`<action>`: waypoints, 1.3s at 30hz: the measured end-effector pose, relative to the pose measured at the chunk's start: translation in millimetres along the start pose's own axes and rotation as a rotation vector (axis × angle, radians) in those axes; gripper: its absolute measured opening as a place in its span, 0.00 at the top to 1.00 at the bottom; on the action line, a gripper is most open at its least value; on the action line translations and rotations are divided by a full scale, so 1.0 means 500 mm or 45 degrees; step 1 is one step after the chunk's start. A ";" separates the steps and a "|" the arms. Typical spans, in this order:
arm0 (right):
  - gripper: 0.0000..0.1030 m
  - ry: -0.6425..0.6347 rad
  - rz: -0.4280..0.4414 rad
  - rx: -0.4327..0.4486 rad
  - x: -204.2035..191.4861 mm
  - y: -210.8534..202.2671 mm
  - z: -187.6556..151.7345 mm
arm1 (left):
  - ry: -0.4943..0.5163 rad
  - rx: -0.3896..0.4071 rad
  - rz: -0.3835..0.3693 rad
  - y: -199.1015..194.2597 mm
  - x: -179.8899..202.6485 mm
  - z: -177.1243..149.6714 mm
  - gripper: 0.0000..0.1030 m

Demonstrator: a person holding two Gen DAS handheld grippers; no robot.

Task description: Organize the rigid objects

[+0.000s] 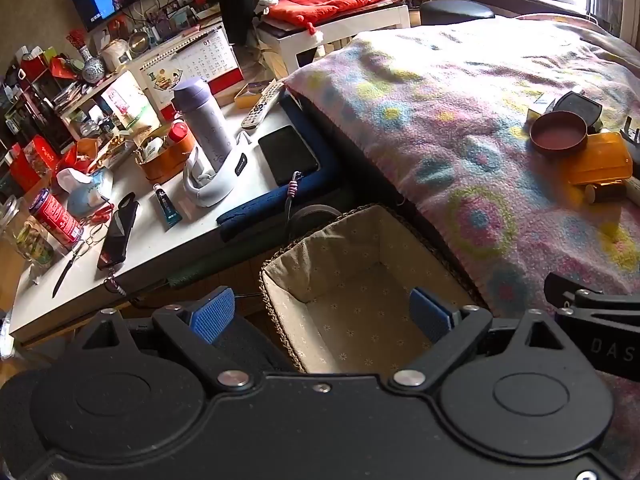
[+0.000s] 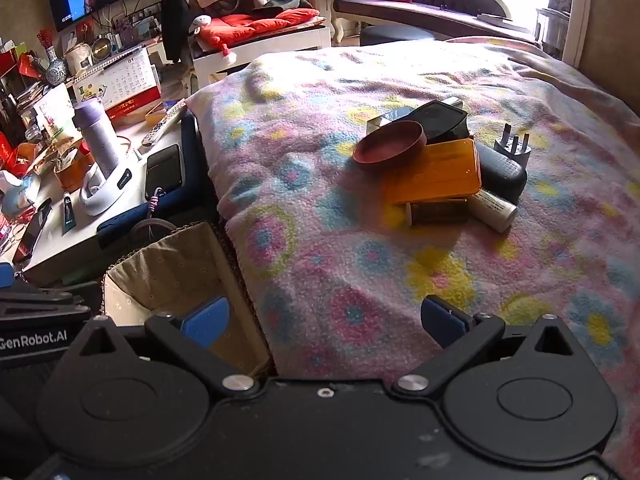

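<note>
Bed under a pink floral fleece blanket [image 2: 320, 184], white cluttered counter [image 1: 160, 240] at its left edge; fabric-lined woven basket [image 1: 360, 280] on the floor at the bed's near-left corner. Mid-bed pile: round brown dish [image 2: 390, 146], orange translucent plastic case [image 2: 434, 174], white plug adapter [image 2: 512, 152]. Left hand-held gripper [image 1: 324, 316] above the basket, right hand-held gripper [image 2: 324, 320] over the bed's near edge, both spread wide, holding nothing.

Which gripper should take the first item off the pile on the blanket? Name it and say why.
Right. The right gripper is open over the blanket, facing the pile topped by the round brown lid. The left gripper hangs open over the empty basket, further from the pile.
</note>
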State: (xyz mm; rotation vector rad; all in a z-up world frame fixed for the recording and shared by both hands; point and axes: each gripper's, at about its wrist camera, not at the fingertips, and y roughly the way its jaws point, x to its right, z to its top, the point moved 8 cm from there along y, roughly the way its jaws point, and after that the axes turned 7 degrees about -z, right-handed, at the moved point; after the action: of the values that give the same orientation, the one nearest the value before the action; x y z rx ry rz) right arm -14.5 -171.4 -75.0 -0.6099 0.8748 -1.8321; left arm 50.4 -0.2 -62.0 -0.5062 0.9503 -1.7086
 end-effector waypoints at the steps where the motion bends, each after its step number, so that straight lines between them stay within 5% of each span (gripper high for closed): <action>1: 0.00 0.001 0.000 0.001 0.000 0.000 0.000 | -0.004 -0.005 -0.007 0.000 0.000 0.000 0.11; 39: 0.00 -0.004 0.000 -0.006 -0.007 0.000 -0.003 | -0.002 -0.004 -0.003 0.000 0.000 0.000 0.11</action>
State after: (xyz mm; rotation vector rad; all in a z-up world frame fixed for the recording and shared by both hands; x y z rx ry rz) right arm -14.2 -167.8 -75.9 -0.6160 0.8768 -1.8293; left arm 50.3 -0.2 -62.3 -0.5109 0.9520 -1.7087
